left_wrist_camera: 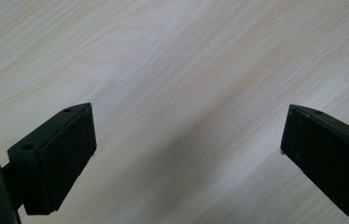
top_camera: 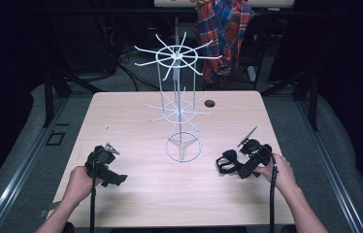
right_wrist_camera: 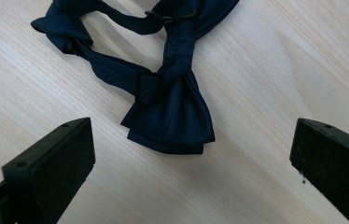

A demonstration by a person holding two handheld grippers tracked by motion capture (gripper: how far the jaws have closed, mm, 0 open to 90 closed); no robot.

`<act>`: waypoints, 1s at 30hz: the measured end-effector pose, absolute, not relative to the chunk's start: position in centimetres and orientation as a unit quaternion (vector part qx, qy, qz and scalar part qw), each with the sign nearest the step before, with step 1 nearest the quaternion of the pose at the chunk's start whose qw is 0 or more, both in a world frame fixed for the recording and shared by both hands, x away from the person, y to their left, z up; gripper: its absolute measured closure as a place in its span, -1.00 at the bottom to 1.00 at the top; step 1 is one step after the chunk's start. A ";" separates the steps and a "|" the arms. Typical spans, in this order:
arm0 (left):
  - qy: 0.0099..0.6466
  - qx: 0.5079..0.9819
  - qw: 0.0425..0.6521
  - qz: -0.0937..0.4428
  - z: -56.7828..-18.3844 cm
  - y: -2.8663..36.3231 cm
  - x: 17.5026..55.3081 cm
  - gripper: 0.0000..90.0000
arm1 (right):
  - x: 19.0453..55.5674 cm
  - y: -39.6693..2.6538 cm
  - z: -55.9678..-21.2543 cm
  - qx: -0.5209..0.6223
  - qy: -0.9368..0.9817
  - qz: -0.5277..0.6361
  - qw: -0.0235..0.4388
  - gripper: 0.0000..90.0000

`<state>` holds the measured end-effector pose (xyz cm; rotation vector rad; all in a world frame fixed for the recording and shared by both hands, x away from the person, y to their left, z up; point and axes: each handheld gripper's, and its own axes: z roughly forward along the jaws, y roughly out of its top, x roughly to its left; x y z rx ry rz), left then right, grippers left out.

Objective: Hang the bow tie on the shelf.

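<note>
since your right hand-held gripper (right_wrist_camera: 191, 154) hangs wide open over the dark bow tie (right_wrist_camera: 170, 114) lying flat on the bench (top_camera: 136, 116), you risk pinching only its loose strap (right_wrist_camera: 112, 70), while the left hand-held gripper (left_wrist_camera: 186, 154) gapes empty.

A wire rack (top_camera: 181, 104) stood upright on the table (top_camera: 121, 121), at its middle. A bow tie (top_camera: 228, 162) lay on the table to the rack's near right, just left of the right gripper (top_camera: 250, 162). The left gripper (top_camera: 104, 167) sat near left, well apart from both
</note>
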<state>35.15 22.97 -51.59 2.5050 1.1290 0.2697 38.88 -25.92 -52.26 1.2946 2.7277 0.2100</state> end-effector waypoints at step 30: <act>0.403 0.890 0.189 0.096 -51.7 23.1 35.2 -0.92 | 39.5 -23.0 -53.6 0.405 0.907 0.099 0.050 -0.95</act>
